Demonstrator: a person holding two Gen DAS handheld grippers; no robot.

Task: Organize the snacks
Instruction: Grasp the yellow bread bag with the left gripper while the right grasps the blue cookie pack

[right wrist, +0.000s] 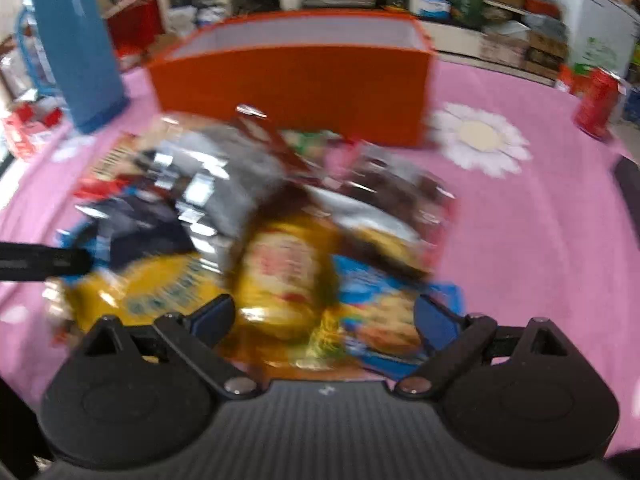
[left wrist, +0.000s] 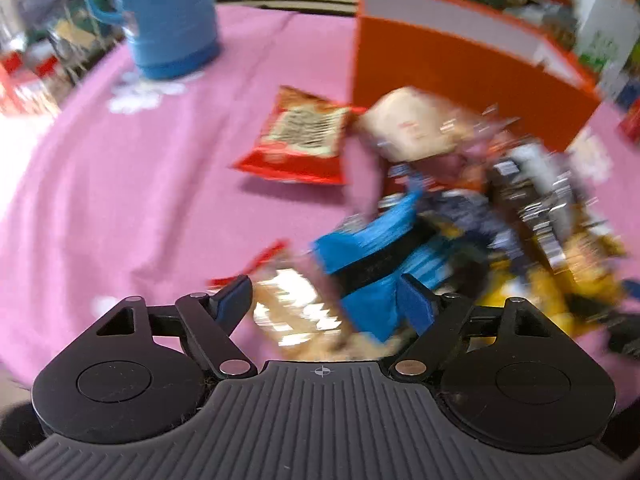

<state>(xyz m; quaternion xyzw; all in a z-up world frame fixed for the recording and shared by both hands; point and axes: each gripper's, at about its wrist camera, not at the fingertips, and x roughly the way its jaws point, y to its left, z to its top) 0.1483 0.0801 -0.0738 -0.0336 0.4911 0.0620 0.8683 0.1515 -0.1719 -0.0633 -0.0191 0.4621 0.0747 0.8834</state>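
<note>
Jaws apart on both: left gripper [left wrist: 326, 300] straddles a blue packet [left wrist: 372, 276], right gripper [right wrist: 324, 316] over yellow packets [right wrist: 286, 276], nothing gripped.

The bench [left wrist: 140, 184] is covered in matt pink cloth, softly creased, with white daisy prints [right wrist: 480, 140]. The snack packets [right wrist: 280, 240] heaped near the middle are glossy film, some silvery foil catching highlights; a red crisp bag [left wrist: 300, 136] looks shiny too. The orange box [right wrist: 292, 88] toward the far edge seems matt card with a pale lining. The blue flask [left wrist: 172, 16] reads as smooth plastic. A red can [right wrist: 596, 102] at the right edge looks metal.
</note>
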